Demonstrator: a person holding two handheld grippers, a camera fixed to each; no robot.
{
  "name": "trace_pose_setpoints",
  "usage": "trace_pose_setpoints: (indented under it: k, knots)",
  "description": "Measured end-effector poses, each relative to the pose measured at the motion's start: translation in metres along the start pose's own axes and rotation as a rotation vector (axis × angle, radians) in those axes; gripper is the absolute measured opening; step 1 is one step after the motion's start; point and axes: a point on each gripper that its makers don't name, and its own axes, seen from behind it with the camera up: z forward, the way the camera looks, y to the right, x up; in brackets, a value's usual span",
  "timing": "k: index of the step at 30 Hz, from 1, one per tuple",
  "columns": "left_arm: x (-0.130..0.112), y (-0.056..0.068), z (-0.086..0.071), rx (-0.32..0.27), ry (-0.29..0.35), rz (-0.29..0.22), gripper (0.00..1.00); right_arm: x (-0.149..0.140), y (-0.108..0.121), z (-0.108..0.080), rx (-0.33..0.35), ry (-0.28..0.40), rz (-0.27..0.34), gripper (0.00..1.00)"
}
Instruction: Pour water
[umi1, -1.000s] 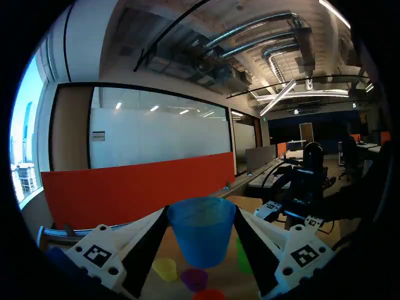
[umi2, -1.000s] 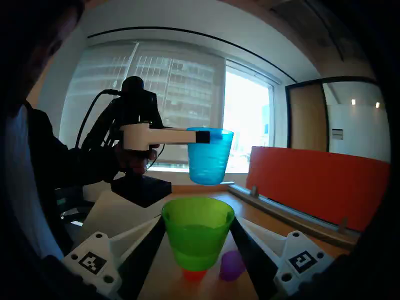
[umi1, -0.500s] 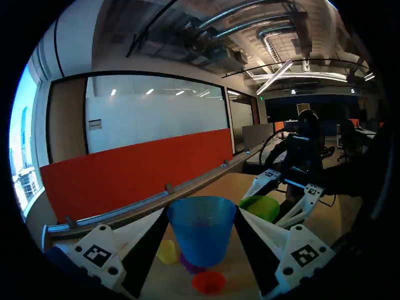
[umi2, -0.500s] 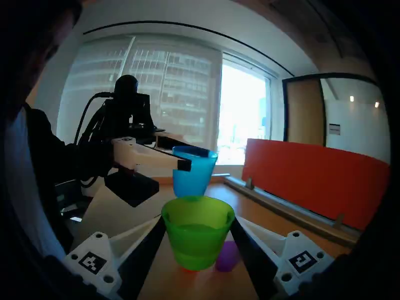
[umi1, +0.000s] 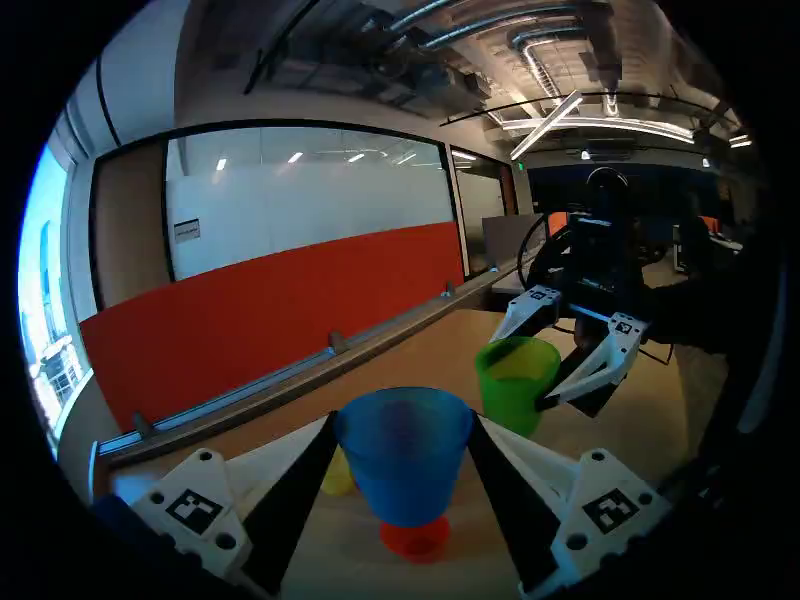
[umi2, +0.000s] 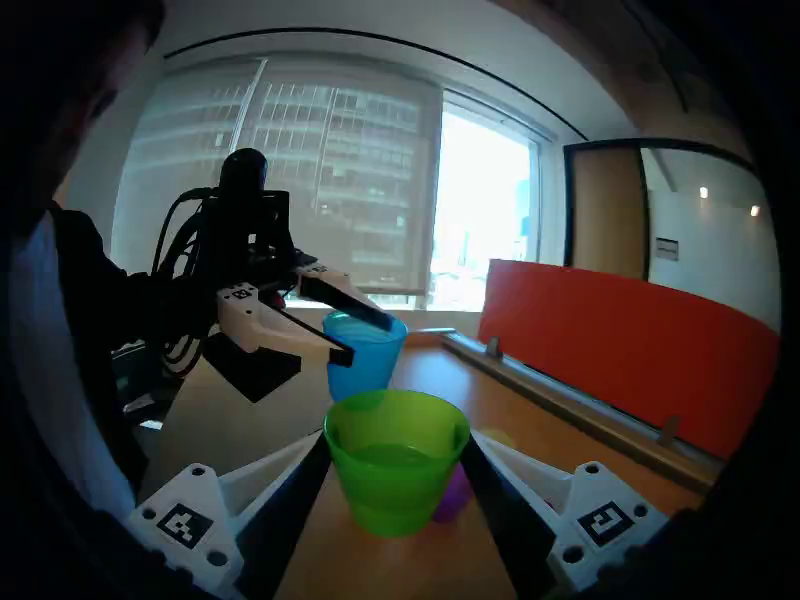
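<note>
My left gripper (umi1: 403, 432) is shut on a translucent blue cup (umi1: 403, 470), held upright above the wooden table (umi1: 440, 350). In the right gripper view that blue cup (umi2: 362, 362) hangs just behind the green one, pinched by the left gripper (umi2: 352, 335). My right gripper (umi2: 396, 450) is shut on a green cup (umi2: 396, 480) with some water in it, also upright. From the left gripper view the green cup (umi1: 517, 382) sits to the right and a bit farther off, between the right gripper's (umi1: 545, 362) white fingers.
Small cups stand on the table below: an orange one (umi1: 413, 538), a yellow one (umi1: 338, 475) and a purple one (umi2: 455, 495). A red partition (umi1: 270, 320) with a metal rail runs along the table's far edge. A person's dark sleeve (umi2: 90, 300) is at the left.
Both grippers have come down toward the table. The blue cup has dropped from well above the green cup to just behind it, and the two cups are closer together.
</note>
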Motion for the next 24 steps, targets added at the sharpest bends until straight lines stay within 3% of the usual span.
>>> trace_pose_setpoints:
  k: [9,24]
  knots:
    - [-0.026,0.017,-0.002,-0.021,-0.050,0.023,0.90,-0.016,-0.001,-0.010,0.005,-0.048,-0.004,0.91]
    - [-0.074,0.051,-0.005,-0.110,-0.179,0.025,0.90,-0.048,-0.004,-0.023,0.028,-0.155,0.005,0.91]
